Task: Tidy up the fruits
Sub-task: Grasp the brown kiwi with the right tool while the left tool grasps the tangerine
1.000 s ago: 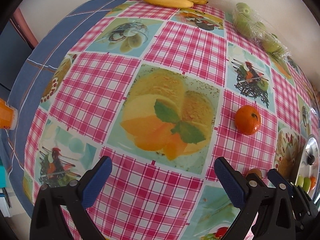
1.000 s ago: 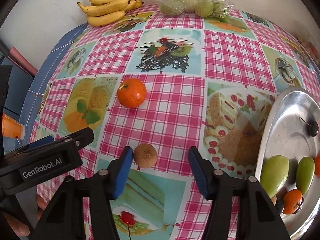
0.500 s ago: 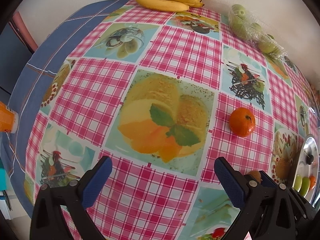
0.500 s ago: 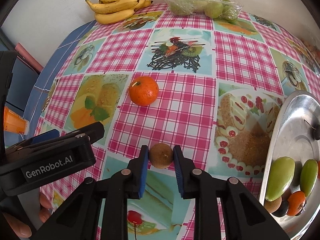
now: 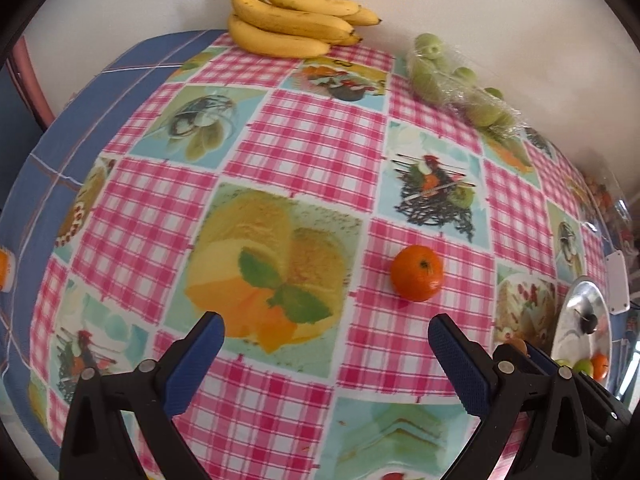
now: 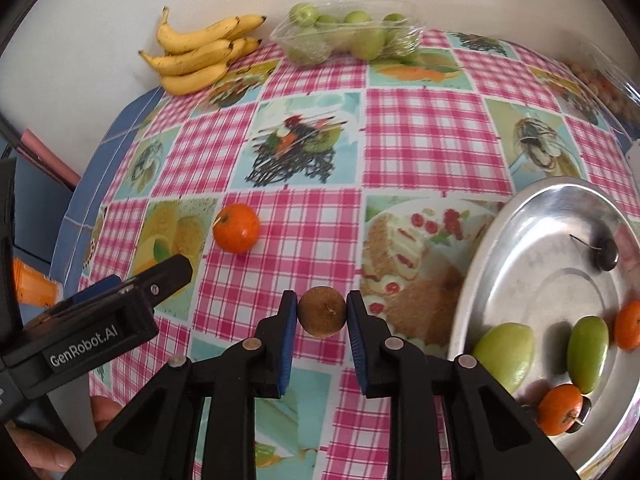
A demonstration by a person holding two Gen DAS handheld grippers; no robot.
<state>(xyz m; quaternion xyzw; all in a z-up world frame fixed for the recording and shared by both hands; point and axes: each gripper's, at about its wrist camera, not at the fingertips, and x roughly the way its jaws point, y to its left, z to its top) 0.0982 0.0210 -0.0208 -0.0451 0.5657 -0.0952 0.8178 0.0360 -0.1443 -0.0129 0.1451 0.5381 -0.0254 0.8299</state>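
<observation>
The right claw (image 6: 322, 314) pointed steeply down at the surface (image 6: 420, 136), and its two blue pads pressed on both sides of a small brown kiwi (image 6: 322, 311), so the claw was closed on this fruit. The kiwi sat between the pad tips, above the checked cloth, just beside the left rim of the steel plate (image 6: 532, 200) that lay at the right edge of the surface.

The left claw (image 5: 326, 360) also tilted steeply down, and its pads stood wide apart with nothing between them. In the right wrist view its black body came in from the left, and part of a hand (image 6: 36, 440) showed under it.

A mandarin (image 5: 417, 273) lay alone on the cloth near the middle of the surface, ahead of the left claw's right pad. On the plate were two green fruits (image 6: 506, 354), two mandarins and a dark cherry (image 6: 605, 255). At the far edge of the surface, against the wall, lay a bunch of bananas (image 5: 292, 20) and beside it a clear pack of green fruits (image 5: 460, 84).
</observation>
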